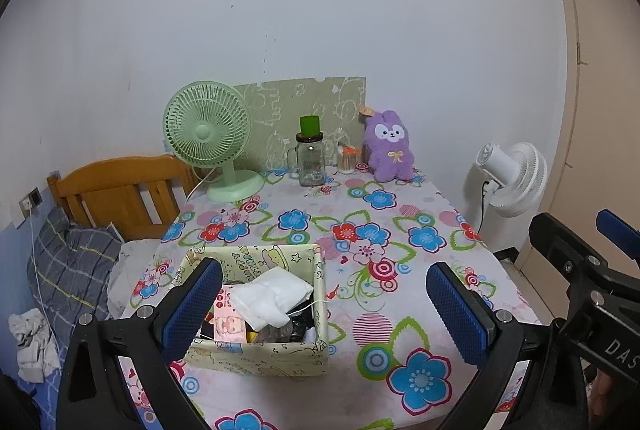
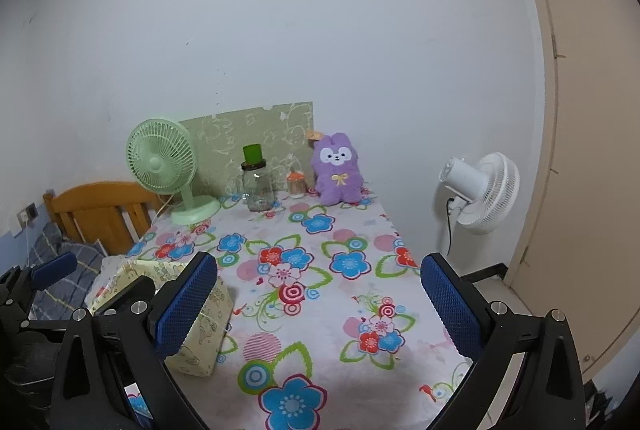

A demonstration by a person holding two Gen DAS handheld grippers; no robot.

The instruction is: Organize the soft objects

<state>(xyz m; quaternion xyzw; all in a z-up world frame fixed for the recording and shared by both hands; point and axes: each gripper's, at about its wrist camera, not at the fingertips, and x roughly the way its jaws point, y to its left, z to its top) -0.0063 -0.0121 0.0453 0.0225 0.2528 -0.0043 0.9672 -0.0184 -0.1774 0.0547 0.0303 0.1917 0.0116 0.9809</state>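
Note:
A pale yellow-green patterned box (image 1: 256, 358) stands on the flowered table near the front left, with a white cloth (image 1: 272, 296) and small packets inside. A purple plush rabbit (image 1: 390, 146) sits upright at the table's far end. My left gripper (image 1: 324, 306) hovers open above the near part of the table, its left pad over the box's corner, nothing between the pads. My right gripper (image 2: 318, 306) is open and empty over the flowered cloth, right of the box (image 2: 196, 330). The plush rabbit (image 2: 338, 170) shows far ahead in the right wrist view too.
A green desk fan (image 1: 208, 138), a glass jar with a green cap (image 1: 310, 158) and a small toothpick jar (image 1: 347, 162) line the table's back. A white standing fan (image 1: 514, 178) is at the right by a door. A wooden bed head (image 1: 120, 194) and bedding lie left.

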